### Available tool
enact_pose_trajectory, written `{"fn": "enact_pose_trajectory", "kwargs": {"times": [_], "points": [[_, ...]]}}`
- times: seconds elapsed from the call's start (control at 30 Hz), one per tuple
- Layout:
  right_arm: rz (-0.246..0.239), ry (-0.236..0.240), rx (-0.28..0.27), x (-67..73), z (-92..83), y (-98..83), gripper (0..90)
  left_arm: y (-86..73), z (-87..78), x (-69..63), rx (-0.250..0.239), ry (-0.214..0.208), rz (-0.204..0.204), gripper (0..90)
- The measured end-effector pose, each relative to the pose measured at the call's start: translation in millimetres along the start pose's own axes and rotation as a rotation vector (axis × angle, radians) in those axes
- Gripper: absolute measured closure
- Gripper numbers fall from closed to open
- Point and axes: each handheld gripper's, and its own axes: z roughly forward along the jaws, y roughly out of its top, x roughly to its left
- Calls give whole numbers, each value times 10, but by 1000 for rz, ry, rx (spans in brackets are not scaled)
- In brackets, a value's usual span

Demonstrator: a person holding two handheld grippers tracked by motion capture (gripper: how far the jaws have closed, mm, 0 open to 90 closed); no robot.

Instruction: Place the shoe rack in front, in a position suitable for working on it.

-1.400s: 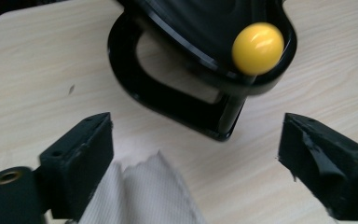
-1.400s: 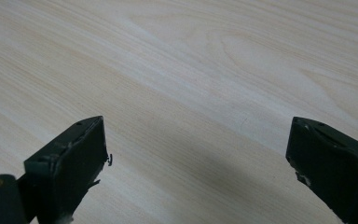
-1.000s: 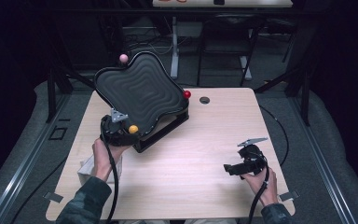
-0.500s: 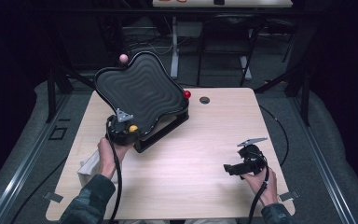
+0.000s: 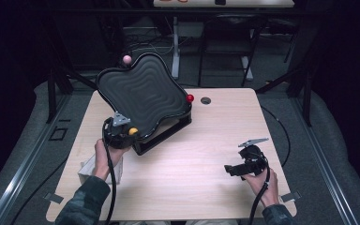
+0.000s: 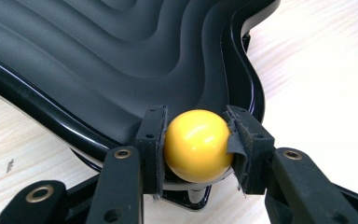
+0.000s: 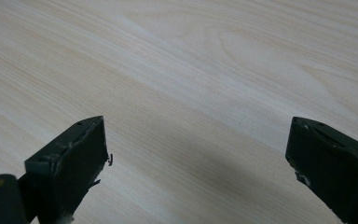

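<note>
Left tongs (image 6: 196, 154) have just closed on the yellow ball (image 6: 198, 144) at the black wavy tray (image 6: 98, 60) rim; right tongs (image 7: 196, 172) stand open over the table (image 7: 205, 70)

One wavy black tray (image 5: 143, 96), three ball knobs, yellow (image 6: 198, 145), red (image 5: 190, 98), pink (image 5: 127, 59), two tools, one table (image 5: 215, 140).

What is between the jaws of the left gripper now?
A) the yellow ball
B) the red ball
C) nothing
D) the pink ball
A: in the left gripper view, both pads of the left gripper press on the yellow ball at the edge of the black wavy tray.
</note>
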Motion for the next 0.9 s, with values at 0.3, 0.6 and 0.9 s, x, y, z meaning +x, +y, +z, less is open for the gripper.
{"fn": "enact_pose_trajectory", "kwargs": {"times": [0.3, 0.6, 0.9], "points": [[-3, -10, -11, 34, -4, 18, 49, -54, -91, -35, 9, -52, 39, 605], [-7, 2, -19, 41, -19, 32, 53, -123, -193, -60, 18, -114, 79, 605], [-15, 20, -41, 87, -47, 83, 64, -211, -329, -88, 33, -188, 130, 605]]}}
